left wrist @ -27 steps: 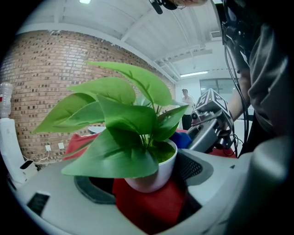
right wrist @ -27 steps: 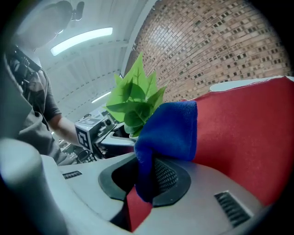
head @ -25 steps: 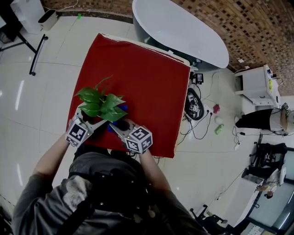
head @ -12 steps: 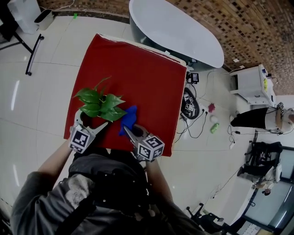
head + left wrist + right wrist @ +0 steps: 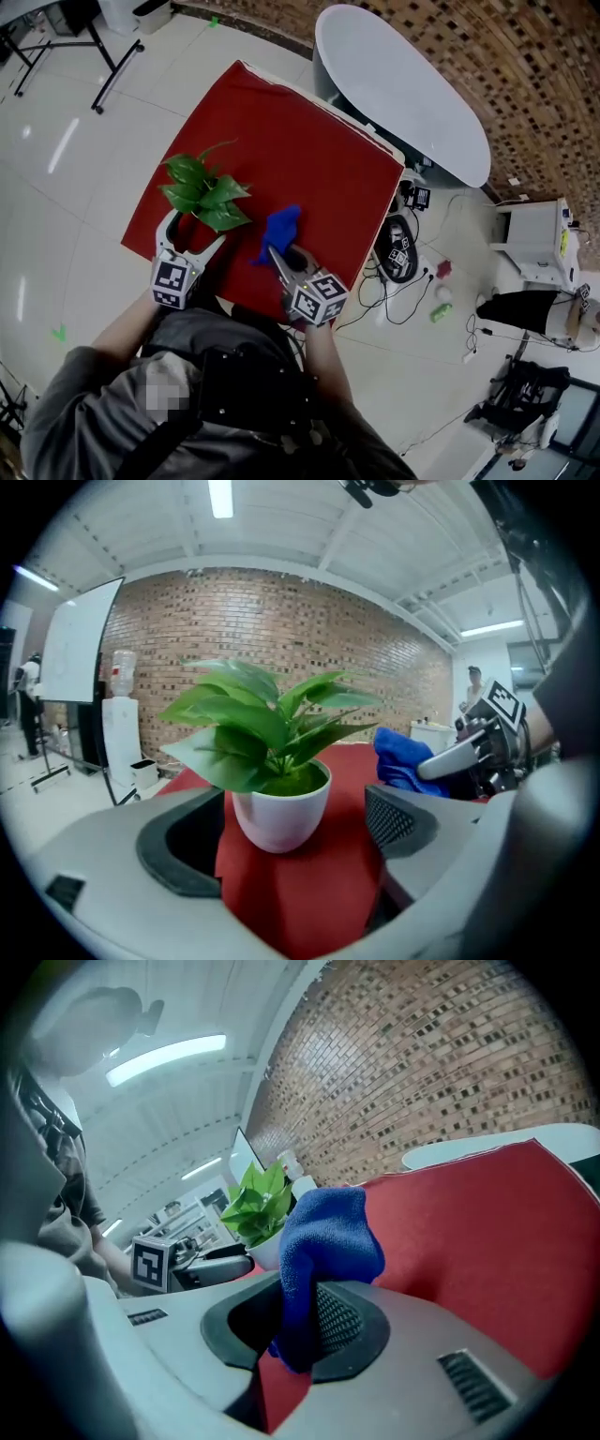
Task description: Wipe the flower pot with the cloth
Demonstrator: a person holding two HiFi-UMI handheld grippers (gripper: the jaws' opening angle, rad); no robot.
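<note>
Right gripper is clenching the blue cloth just beside the flower pot, which is standing between the spread jaws of the left gripper, apparently untouched. Wiping now is risking tipping the unsteadied pot.

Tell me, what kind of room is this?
Probably a lab or workshop room, not a home. There's a bare brick wall, a whiteboard, strip lights overhead, and a tangle of cables and gear lying on the tiled floor.
</note>
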